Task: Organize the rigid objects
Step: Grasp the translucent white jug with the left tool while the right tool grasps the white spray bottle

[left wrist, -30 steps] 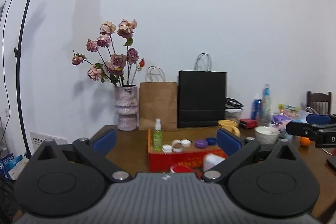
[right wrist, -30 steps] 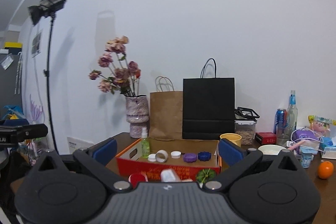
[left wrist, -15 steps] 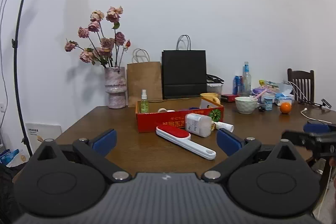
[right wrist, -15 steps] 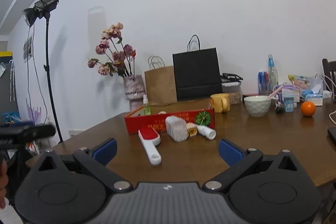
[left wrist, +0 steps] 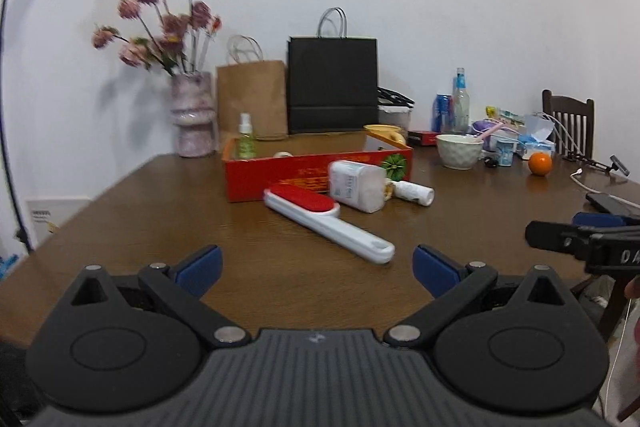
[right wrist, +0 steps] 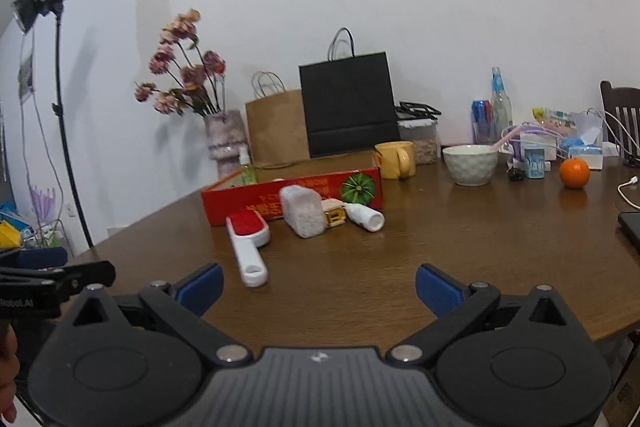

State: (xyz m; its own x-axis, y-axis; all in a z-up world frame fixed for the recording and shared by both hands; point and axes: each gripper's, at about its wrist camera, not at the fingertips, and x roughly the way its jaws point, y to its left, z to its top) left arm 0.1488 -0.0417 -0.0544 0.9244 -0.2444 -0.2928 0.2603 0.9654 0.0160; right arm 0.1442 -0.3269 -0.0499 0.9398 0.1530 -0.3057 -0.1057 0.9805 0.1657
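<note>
We hold the left hand-held gripper [left wrist: 316,267] and the right hand-held gripper [right wrist: 318,289] with fingers spread wide and nothing between them, both low at the counter [left wrist: 160,227] edge. Ahead of them lie the lint brush [left wrist: 320,217], a white container [left wrist: 354,185] on its side, a small yellow-ended block [right wrist: 335,213] and a white tube [right wrist: 366,218], all just in front of the red box [left wrist: 280,173]. We judge the container and tube could roll if nudged, and crowding risks knocking neighbours.
</note>
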